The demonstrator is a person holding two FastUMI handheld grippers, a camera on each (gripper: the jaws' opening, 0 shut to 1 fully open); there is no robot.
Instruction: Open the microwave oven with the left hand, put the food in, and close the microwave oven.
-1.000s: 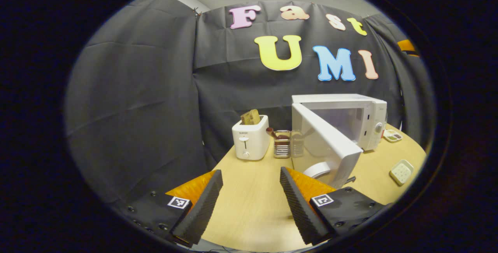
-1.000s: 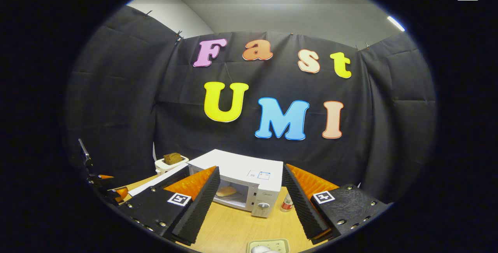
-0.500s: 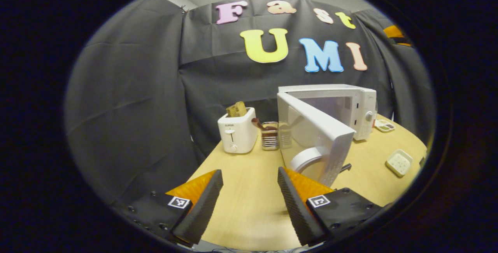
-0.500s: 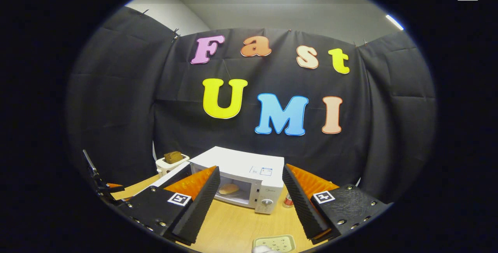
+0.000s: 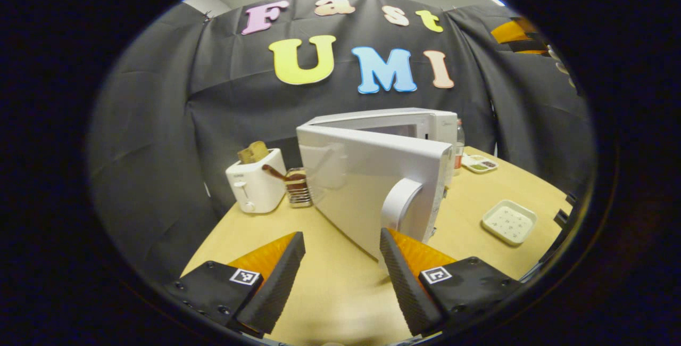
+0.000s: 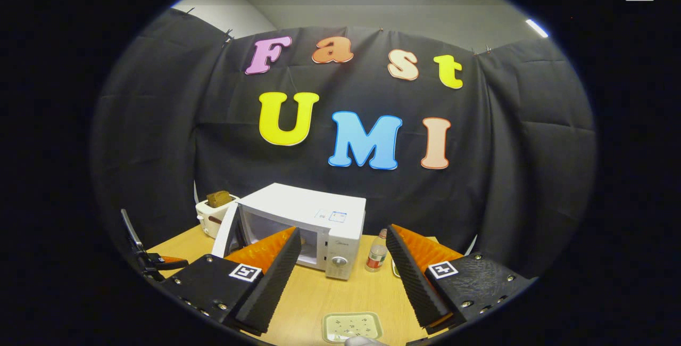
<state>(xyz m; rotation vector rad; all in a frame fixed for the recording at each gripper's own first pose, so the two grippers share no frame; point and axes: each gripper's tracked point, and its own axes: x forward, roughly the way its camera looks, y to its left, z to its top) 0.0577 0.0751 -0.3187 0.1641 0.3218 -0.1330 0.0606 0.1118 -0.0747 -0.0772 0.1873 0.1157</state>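
Note:
The white microwave (image 5: 393, 120) stands on the wooden table (image 5: 330, 293), its door (image 5: 362, 175) swung partway out and showing me its outer face and curved white handle (image 5: 400, 203). My left gripper (image 5: 340, 269) is open and holds nothing, with its right finger just below and in front of that handle. In the right gripper view the microwave (image 6: 314, 213) has its door (image 6: 226, 234) ajar at the left. My right gripper (image 6: 343, 274) hangs open and bare in front of it. Its left finger hides most of the cavity. The other gripper (image 6: 165, 262) shows low at the left.
A white toaster (image 5: 252, 186) with bread in it and a metal utensil holder (image 5: 298, 186) stand left of the microwave. A bottle (image 6: 376, 254) and a small dish (image 5: 479, 163) sit to its right. A pale square tray (image 5: 509, 221) lies near the table's front.
The microwave door has swung from wide open toward shut. My left gripper has come round to the door's outer face near the handle. The food inside is now hidden in the right gripper view.

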